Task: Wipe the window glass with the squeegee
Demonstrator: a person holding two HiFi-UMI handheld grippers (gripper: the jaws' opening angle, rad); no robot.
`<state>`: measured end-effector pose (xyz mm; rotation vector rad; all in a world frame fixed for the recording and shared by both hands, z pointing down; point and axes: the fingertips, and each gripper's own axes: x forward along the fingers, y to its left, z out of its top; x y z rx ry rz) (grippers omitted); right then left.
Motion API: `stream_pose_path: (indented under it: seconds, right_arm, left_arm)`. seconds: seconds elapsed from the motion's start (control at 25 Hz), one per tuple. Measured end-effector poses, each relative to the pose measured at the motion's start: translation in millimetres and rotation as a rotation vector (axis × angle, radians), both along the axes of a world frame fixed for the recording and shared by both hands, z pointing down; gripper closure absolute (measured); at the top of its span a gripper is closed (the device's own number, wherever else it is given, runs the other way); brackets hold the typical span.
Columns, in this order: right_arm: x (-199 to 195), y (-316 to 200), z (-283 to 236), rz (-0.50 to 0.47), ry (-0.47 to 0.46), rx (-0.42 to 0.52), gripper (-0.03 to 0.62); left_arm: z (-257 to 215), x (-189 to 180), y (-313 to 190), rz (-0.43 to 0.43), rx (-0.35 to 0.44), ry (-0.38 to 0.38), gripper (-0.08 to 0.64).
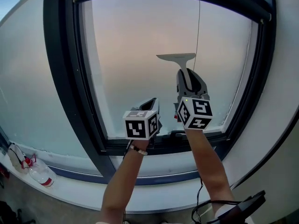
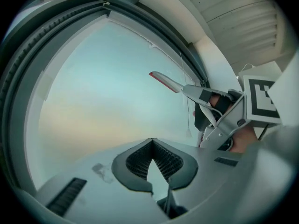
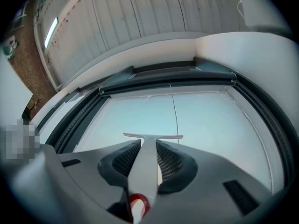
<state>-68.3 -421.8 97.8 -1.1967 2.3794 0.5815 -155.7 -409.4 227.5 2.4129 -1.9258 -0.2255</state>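
The frosted window glass [image 1: 135,50] fills a dark frame [image 1: 58,78]. My right gripper [image 1: 183,73] is shut on the grey handle of the squeegee [image 1: 176,58], whose blade is level and close to the pane, right of centre; contact cannot be told. In the right gripper view the squeegee [image 3: 150,141] runs out between the pads, T-shaped, with a red end near the camera. My left gripper [image 1: 152,101] hangs lower and to the left, near the bottom frame, shut with nothing in it. From the left gripper view the squeegee [image 2: 164,81] and right gripper [image 2: 205,97] show at right, beyond the closed pads [image 2: 140,157].
A thin cord [image 1: 198,31] hangs down the glass just right of the squeegee. A plastic bottle [image 1: 41,174] lies on the white sill [image 1: 154,192] at lower left. A black device with a cable [image 1: 243,206] sits at the bottom right.
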Motion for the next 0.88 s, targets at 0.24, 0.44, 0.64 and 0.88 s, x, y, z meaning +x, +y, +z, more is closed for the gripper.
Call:
stream_pose_path:
  seconds: [0.24, 0.44, 0.64, 0.88]
  right_arm:
    - [18.0, -15.4, -82.5, 0.031, -0.05, 0.064, 0.506]
    - [22.7, -24.1, -138.4, 0.079, -0.064, 0.113, 0.506]
    - [16.8, -28.2, -170.2, 0.09, -0.074, 0.141, 0.506]
    - [8.6, -39.6, -176.3, 0.1, -0.053, 0.127, 0.506]
  left_arm:
    - [-79.9, 13.1, -8.1, -0.012, 0.12, -0.037, 0.56]
    - [-112.1, 16.4, -17.0, 0.015, 0.174, -0.049, 0.56]
    - [-118.9, 14.9, -25.7, 0.038, 0.189, -0.057, 0.56]
    - [-116.8, 16.7, -33.8, 0.071, 0.194, -0.059, 0.56]
